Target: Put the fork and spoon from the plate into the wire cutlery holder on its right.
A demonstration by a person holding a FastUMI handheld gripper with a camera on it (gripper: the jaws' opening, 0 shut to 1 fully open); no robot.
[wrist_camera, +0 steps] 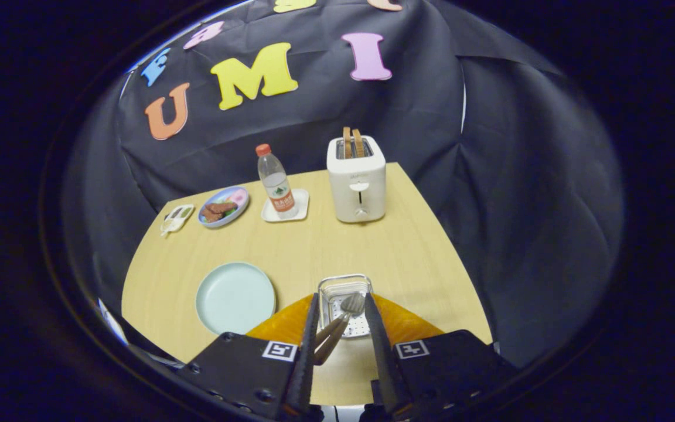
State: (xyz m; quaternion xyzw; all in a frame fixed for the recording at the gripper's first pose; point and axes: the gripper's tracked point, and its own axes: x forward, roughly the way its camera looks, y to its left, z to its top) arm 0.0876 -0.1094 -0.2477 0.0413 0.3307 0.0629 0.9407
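Note:
The pale green plate lies bare on the wooden table, left of my fingers. To its right stands the wire cutlery holder, just ahead of and between my fingertips. Two pieces of cutlery rest in it, their brownish handles leaning back towards my left finger and a metal head lying over the holder's floor. I cannot tell which piece is the fork and which the spoon. My gripper is open, one finger on each side of the holder, and neither finger presses on the cutlery.
At the far side of the table stand a white toaster with two slices in it, a water bottle on a white coaster, a plate of food and a small white dish. The table's right edge drops off beyond the holder.

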